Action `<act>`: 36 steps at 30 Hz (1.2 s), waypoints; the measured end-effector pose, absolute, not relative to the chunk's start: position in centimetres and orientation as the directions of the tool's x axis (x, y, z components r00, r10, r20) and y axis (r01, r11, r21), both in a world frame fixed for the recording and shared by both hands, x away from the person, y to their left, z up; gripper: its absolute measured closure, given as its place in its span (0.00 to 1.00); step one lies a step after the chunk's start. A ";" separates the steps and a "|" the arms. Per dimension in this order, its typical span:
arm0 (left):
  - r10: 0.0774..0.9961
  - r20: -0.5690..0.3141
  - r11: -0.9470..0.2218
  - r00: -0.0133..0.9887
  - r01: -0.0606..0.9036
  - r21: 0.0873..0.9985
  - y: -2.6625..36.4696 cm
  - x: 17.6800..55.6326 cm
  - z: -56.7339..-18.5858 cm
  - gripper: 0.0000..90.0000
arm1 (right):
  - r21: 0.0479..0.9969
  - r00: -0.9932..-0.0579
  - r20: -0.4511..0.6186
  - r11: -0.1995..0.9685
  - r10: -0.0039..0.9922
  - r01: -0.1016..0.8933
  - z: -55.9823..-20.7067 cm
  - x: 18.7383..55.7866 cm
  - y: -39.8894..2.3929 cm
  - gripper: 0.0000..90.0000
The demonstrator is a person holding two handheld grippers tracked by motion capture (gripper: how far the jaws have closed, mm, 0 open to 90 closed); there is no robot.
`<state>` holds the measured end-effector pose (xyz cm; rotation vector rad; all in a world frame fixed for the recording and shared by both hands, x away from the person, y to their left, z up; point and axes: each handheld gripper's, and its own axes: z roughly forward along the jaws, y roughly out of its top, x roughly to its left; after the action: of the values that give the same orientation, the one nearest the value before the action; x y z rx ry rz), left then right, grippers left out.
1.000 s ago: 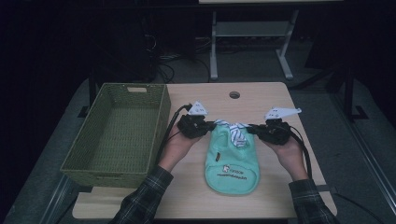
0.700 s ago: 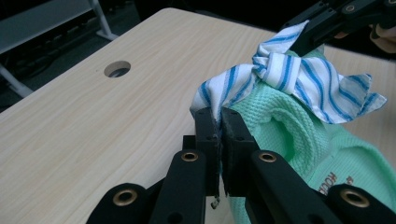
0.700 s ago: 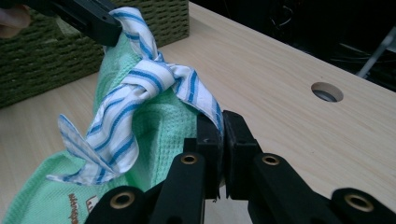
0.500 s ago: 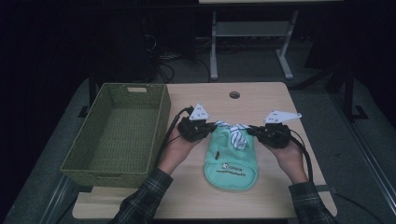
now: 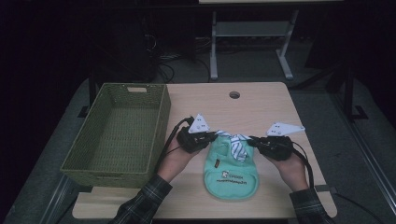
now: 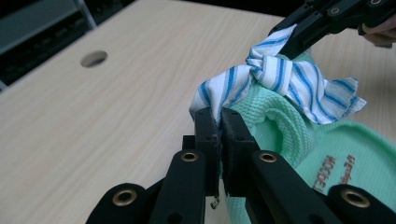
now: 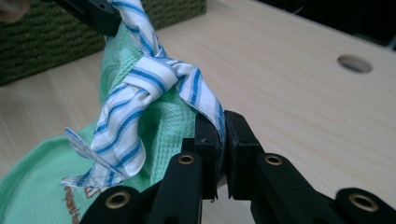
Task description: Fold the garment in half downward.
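Observation:
A mint-green bib-like garment [image 5: 231, 176] with printed lettering lies flat on the wooden table [image 5: 266, 107]. At its top is a knotted white scarf with blue stripes [image 5: 236, 143]. My left gripper [image 5: 215, 136] is shut on the scarf's left end, and in the left gripper view its jaws [image 6: 219, 120] pinch the striped cloth. My right gripper [image 5: 251, 140] is shut on the scarf's right end, clamped on the cloth [image 7: 223, 125] in the right gripper view. The knot [image 7: 149, 79] hangs between the two grippers above the green collar.
A green woven basket [image 5: 162, 116], empty, stands at the left of the table beside my left hand. A round cable hole [image 5: 234, 94] sits in the far part of the tabletop. Beyond the table is a dark floor with cables and a metal stand [image 5: 247, 32].
Both hands have drawn back a little toward the near edge of the table. The scarf and the green garment came along with them.

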<state>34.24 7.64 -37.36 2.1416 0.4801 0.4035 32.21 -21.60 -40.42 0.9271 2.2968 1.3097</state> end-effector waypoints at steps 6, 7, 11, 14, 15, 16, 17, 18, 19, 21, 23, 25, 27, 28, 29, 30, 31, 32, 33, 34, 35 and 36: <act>0.496 0.134 -0.513 0.858 0.165 0.842 7.8 34.7 -36.3 0.96 | 0.876 -0.721 -0.005 0.351 0.693 0.332 -39.2 33.2 -21.5 0.94; 0.500 0.131 -0.508 0.856 0.167 0.845 7.8 34.8 -36.2 0.96 | 0.875 -0.718 0.003 0.346 0.696 0.338 -39.0 33.3 -21.5 0.94; 0.485 0.116 -0.512 0.867 0.174 0.841 8.0 34.5 -36.5 0.96 | 0.870 -0.728 -0.027 0.374 0.685 0.321 -39.0 33.2 -21.2 0.94; 0.473 0.068 -0.502 0.878 0.205 0.840 8.1 34.2 -37.2 0.95 | 0.859 -0.731 -0.005 0.377 0.682 0.346 -39.7 32.8 -21.2 0.94; 0.468 0.051 -0.494 0.882 0.213 0.843 8.2 34.0 -37.5 0.95 | 0.855 -0.732 0.003 0.378 0.681 0.356 -39.9 32.6 -21.2 0.93; 0.467 0.043 -0.493 0.883 0.220 0.842 8.3 33.9 -37.6 0.95 | 0.852 -0.736 -0.004 0.387 0.677 0.351 -40.2 32.4 -21.3 0.93; 0.465 0.040 -0.494 0.884 0.221 0.841 8.3 33.7 -37.8 0.95 | 0.852 -0.738 0.005 0.384 0.675 0.357 -40.3 32.2 -21.3 0.93; 0.464 0.033 -0.493 0.885 0.228 0.840 8.4 33.5 -37.9 0.95 | 0.850 -0.740 0.017 0.380 0.673 0.365 -40.4 32.1 -21.3 0.93; 0.460 0.023 -0.490 0.887 0.232 0.840 8.4 33.2 -38.1 0.95 | 0.847 -0.743 0.017 0.386 0.669 0.366 -40.5 31.9 -21.3 0.92; 0.455 0.014 -0.494 0.890 0.239 0.836 8.5 32.8 -38.3 0.95 | 0.839 -0.750 0.028 0.393 0.661 0.377 -40.7 31.7 -21.3 0.91; 0.451 0.008 -0.498 0.893 0.244 0.832 8.6 32.5 -38.6 0.95 | 0.839 -0.753 0.029 0.394 0.658 0.376 -40.9 31.3 -21.2 0.91; 0.446 -0.008 -0.499 0.895 0.256 0.828 8.7 32.4 -38.8 0.95 | 0.834 -0.754 0.035 0.397 0.656 0.384 -41.3 31.0 -21.2 0.90; 0.441 -0.018 -0.504 0.897 0.265 0.822 8.7 32.2 -39.2 0.95 | 0.824 -0.758 0.043 0.406 0.650 0.395 -41.7 30.8 -21.1 0.90; 0.442 -0.026 -0.503 0.896 0.272 0.821 8.7 32.1 -39.4 0.95 | 0.819 -0.758 0.052 0.407 0.650 0.405 -41.8 30.8 -21.1 0.90; 0.439 -0.034 -0.504 0.898 0.278 0.818 8.7 32.1 -39.7 0.95 | 0.817 -0.761 0.053 0.410 0.646 0.405 -42.0 30.7 -21.1 0.90; 0.436 -0.040 -0.505 0.899 0.281 0.816 8.7 32.1 -39.8 0.95 | 0.816 -0.760 0.053 0.410 0.648 0.407 -42.1 30.5 -21.0 0.90; 0.435 -0.048 -0.507 0.899 0.289 0.812 8.7 32.0 -40.0 0.95 | 0.814 -0.760 0.050 0.414 0.648 0.407 -42.2 30.4 -21.0 0.90; 0.434 -0.052 -0.509 0.899 0.292 0.810 8.7 31.9 -40.1 0.95 | 0.810 -0.762 0.052 0.419 0.645 0.410 -42.4 30.4 -21.1 0.90; 0.428 -0.055 -0.515 0.902 0.293 0.806 8.7 31.9 -40.2 0.95 | 0.805 -0.760 0.061 0.418 0.647 0.421 -42.6 30.2 -21.1 0.90; 0.425 -0.059 -0.519 0.903 0.297 0.802 8.7 31.8 -40.4 0.95 | 0.803 -0.760 0.063 0.420 0.647 0.423 -42.8 30.2 -21.1 0.90; 0.419 -0.059 -0.526 0.906 0.296 0.797 8.6 31.7 -40.5 0.95 | 0.798 -0.762 0.061 0.427 0.645 0.426 -42.9 30.1 -21.1 0.90; 0.416 -0.062 -0.532 0.907 0.298 0.792 8.6 31.5 -40.6 0.95 | 0.794 -0.764 0.062 0.432 0.643 0.428 -43.0 30.0 -21.1 0.90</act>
<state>31.54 8.60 -40.57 2.1691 0.5087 0.1675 30.01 -21.07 -43.02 0.9314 2.4373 1.2407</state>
